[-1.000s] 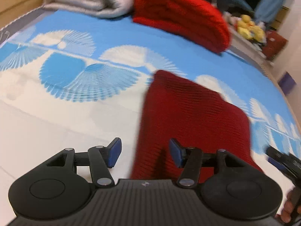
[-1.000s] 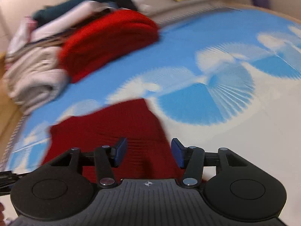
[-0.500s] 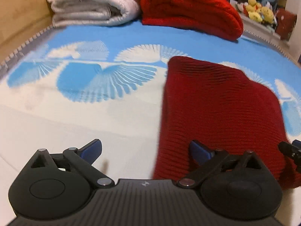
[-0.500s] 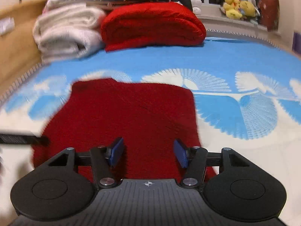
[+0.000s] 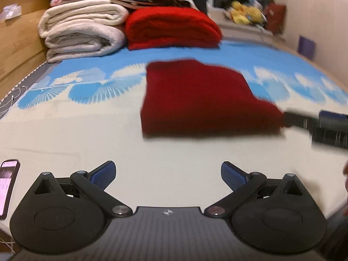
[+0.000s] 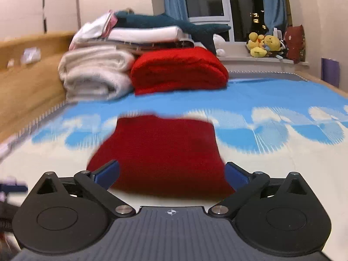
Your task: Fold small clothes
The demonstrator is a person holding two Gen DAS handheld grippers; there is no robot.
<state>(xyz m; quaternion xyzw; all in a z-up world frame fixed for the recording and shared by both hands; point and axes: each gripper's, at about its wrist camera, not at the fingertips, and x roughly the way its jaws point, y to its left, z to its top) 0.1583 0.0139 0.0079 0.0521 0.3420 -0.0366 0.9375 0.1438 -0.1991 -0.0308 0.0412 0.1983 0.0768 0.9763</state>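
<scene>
On the bed (image 5: 65, 134), the folded red garment (image 5: 202, 100) lies flat.

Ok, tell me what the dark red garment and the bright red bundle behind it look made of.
Dark red garment: seemingly a matte knit; blur hides its texture here. Bright red bundle: fuzzy, thick, soft-edged, probably fleece or plush, folded in rounded layers.

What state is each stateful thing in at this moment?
left gripper: open, empty, short of the garment
right gripper: open, empty
dark red garment: folded, lying flat on the bed
bright red blanket: folded
white blankets: folded, stacked
phone: screen lit
</scene>
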